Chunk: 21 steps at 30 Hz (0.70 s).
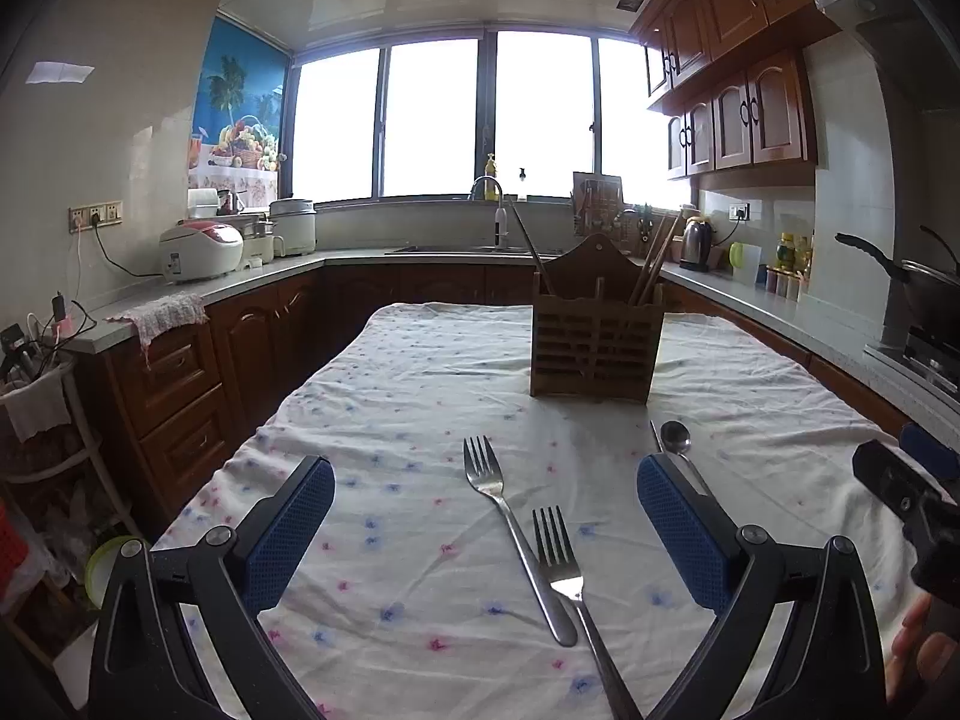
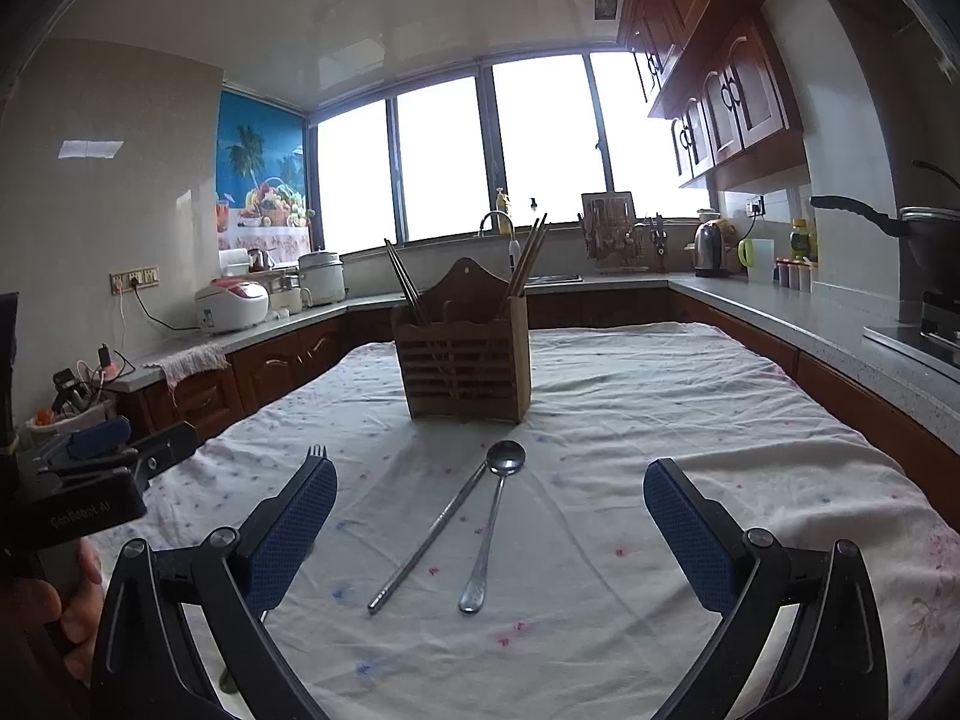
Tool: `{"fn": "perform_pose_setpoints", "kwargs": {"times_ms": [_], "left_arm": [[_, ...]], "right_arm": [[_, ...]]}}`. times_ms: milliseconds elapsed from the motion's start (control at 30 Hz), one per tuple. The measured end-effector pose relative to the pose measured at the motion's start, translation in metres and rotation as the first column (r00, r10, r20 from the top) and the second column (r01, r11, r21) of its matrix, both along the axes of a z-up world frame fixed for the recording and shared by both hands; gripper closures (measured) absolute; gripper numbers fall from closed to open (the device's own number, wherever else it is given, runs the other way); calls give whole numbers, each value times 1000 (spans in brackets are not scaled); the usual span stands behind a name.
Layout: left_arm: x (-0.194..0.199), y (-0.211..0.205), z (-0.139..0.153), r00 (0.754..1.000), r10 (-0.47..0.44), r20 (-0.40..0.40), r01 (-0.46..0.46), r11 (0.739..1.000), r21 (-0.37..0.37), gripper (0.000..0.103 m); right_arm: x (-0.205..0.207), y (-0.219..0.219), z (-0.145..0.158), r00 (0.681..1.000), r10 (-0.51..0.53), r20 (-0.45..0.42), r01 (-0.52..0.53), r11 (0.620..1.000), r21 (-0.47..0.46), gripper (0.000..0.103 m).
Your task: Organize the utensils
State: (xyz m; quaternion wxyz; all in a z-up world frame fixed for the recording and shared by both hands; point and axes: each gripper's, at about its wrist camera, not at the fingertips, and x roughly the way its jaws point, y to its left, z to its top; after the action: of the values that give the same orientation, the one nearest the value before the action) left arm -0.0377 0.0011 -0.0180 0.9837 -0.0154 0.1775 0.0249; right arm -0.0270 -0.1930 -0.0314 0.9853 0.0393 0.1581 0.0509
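Observation:
A wooden utensil holder (image 1: 591,345) with several chopsticks in it stands mid-table; it also shows in the right wrist view (image 2: 465,369). Two steel forks lie on the cloth, one (image 1: 513,531) left of the other (image 1: 570,585), between the fingers of my open, empty left gripper (image 1: 486,528). A steel spoon (image 2: 495,516) and a pair of metal chopsticks (image 2: 429,540) lie between the fingers of my open, empty right gripper (image 2: 489,531). The spoon's bowl (image 1: 675,437) shows past the left gripper's right finger. A fork's tines (image 2: 317,452) peek over the right gripper's left finger.
The table wears a white flowered cloth (image 1: 420,396). Counters run along the left, back and right, with a rice cooker (image 1: 201,251), a kettle (image 1: 696,243) and a pan on the stove (image 1: 918,288). The other gripper sits at each view's edge, on the right in the left wrist view (image 1: 906,498) and on the left in the right wrist view (image 2: 90,474).

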Motion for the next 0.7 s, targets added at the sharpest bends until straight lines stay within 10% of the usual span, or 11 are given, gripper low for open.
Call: {"fn": "perform_pose_setpoints", "kwargs": {"times_ms": [700], "left_arm": [[2, 1, -8, 1000, 2, -5, -2, 1000, 12, 1]], "right_arm": [[-4, -6, -1, 1000, -24, 15, 24, 1000, -5, 0]]}}
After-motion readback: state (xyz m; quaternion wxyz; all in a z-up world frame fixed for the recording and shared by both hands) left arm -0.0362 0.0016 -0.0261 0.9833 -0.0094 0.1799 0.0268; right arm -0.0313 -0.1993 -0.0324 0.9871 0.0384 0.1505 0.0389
